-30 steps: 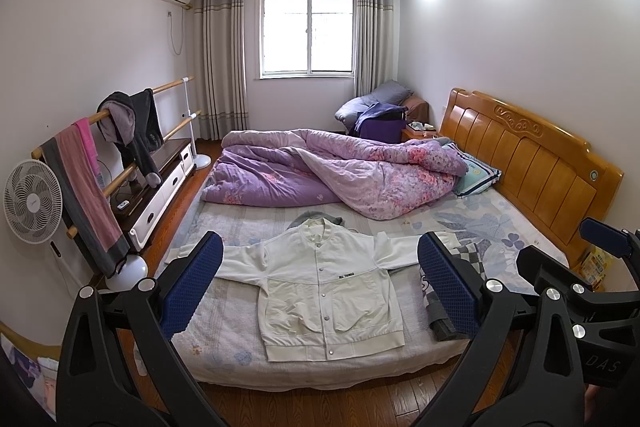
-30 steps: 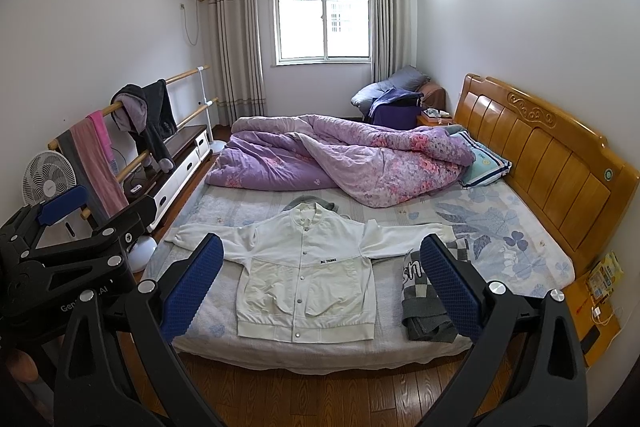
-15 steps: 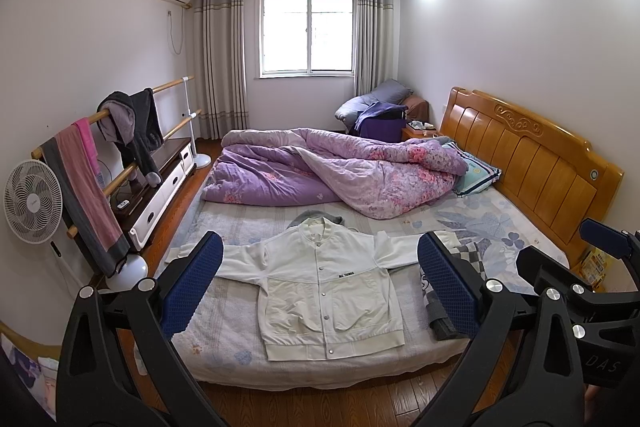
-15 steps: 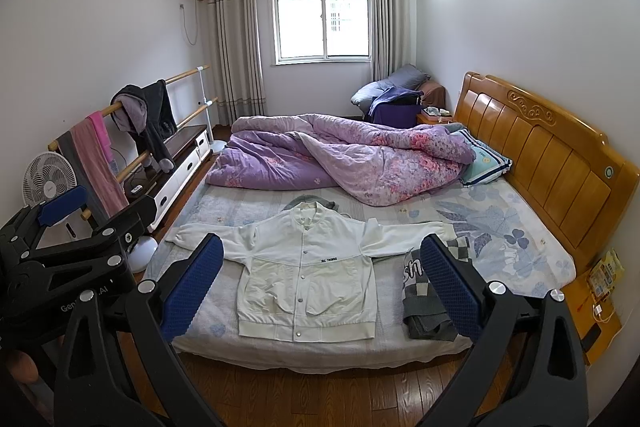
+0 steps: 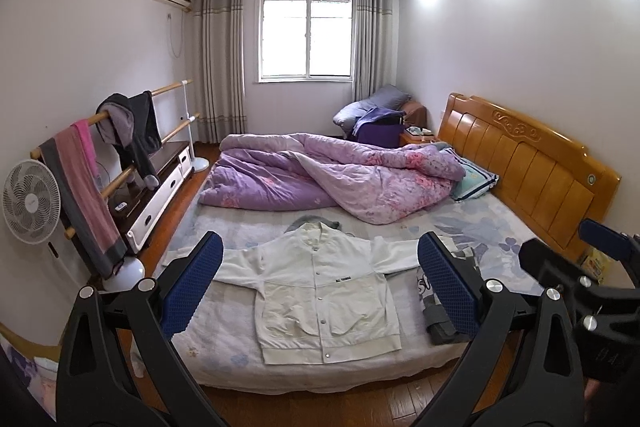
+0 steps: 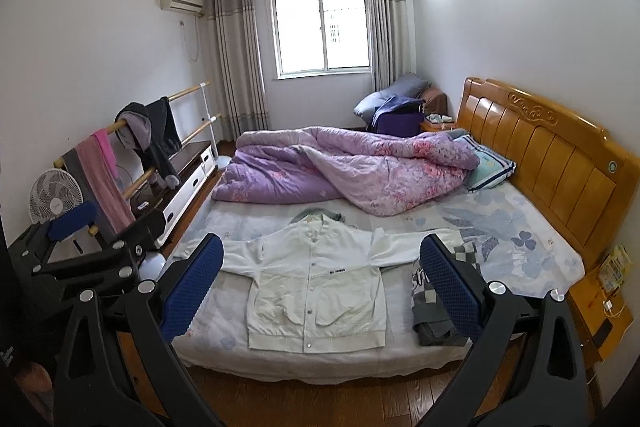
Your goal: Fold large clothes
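Note:
A white button-front jacket lies flat on the near side of the bed, front up, sleeves spread out sideways; it also shows in the right wrist view. My left gripper is open and empty, held well back from the bed above the floor, its blue pads framing the jacket. My right gripper is open and empty, likewise back from the bed. The right sleeve end runs behind a finger in both views.
A folded grey checked garment lies right of the jacket. A purple duvet is heaped across the far half of the bed. A wooden headboard stands at right; a fan and clothes rail at left.

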{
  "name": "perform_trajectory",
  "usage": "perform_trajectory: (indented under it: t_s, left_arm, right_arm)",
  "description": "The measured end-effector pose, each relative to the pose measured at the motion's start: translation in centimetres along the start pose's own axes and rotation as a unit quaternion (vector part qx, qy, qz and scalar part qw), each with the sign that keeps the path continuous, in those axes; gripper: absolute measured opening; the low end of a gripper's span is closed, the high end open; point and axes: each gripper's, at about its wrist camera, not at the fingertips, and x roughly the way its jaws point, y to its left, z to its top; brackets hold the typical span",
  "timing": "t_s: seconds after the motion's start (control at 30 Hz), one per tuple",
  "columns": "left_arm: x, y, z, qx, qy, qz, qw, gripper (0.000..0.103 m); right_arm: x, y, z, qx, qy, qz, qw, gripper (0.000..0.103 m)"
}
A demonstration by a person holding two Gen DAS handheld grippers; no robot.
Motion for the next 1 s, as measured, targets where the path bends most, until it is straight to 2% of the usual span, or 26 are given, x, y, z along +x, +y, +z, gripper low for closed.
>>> perform_trajectory:
  t_s: [1.0]
  left_arm:
    - [0.14, 0.02, -0.03, 0.001, 0.005, -0.002, 1.0000, 0.098]
  right_arm:
    - [0.26, 0.00, -0.15, 0.005, 0.010, 0.002, 1.000, 0.095]
